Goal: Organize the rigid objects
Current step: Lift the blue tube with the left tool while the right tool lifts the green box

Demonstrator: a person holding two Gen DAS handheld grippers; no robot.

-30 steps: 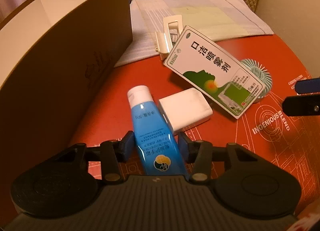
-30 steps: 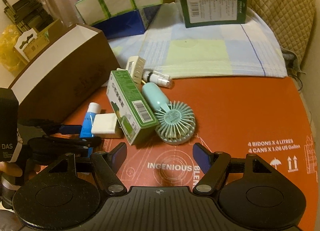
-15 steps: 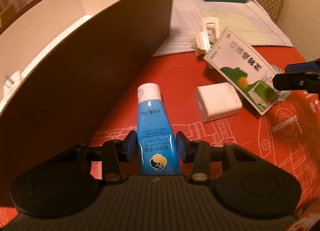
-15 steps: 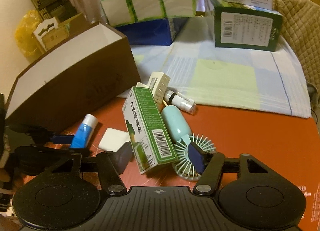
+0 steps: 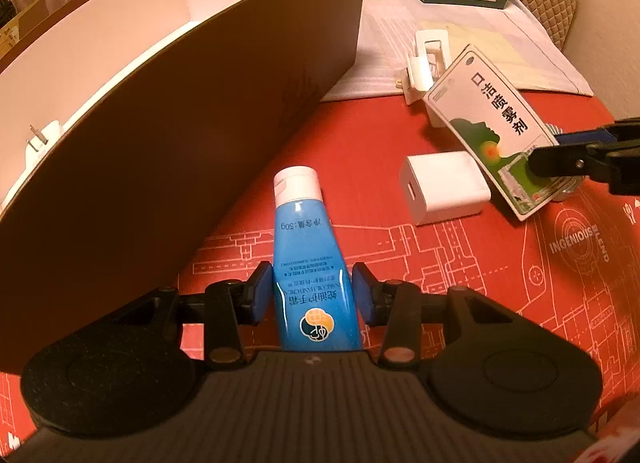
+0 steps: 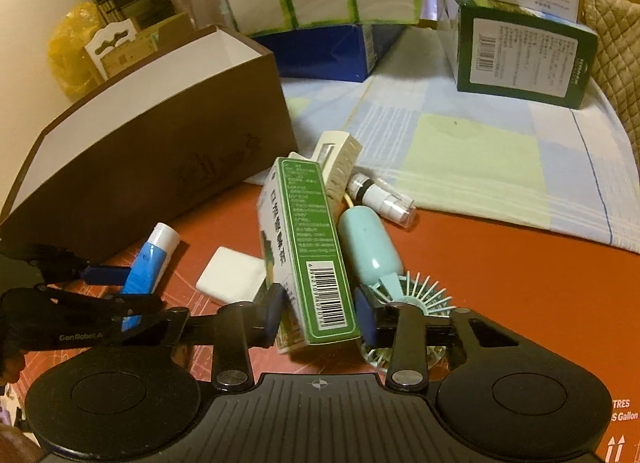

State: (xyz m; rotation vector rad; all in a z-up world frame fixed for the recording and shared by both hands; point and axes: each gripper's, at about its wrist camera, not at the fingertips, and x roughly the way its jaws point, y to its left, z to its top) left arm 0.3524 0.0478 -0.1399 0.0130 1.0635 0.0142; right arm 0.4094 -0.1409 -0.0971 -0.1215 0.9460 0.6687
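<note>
The left wrist camera sits just behind its gripper and looks down, very close, along the blue tube (image 5: 310, 263) beside the brown box (image 5: 180, 143). The right wrist camera looks down from farther right, over the green carton (image 6: 316, 255). Both views show the tube, the carton, the box and the white block (image 5: 444, 187).

We see warm, dim indoor light tinting everything orange. The glossy blue plastic tube (image 5: 308, 259) carries small white glints along its near half. The tall brown cardboard box (image 5: 180, 151) keeps its near wall in deep shadow. Fisheye bending curves the box's rim and darkens the corners; far clutter looks soft and grainy.
</note>
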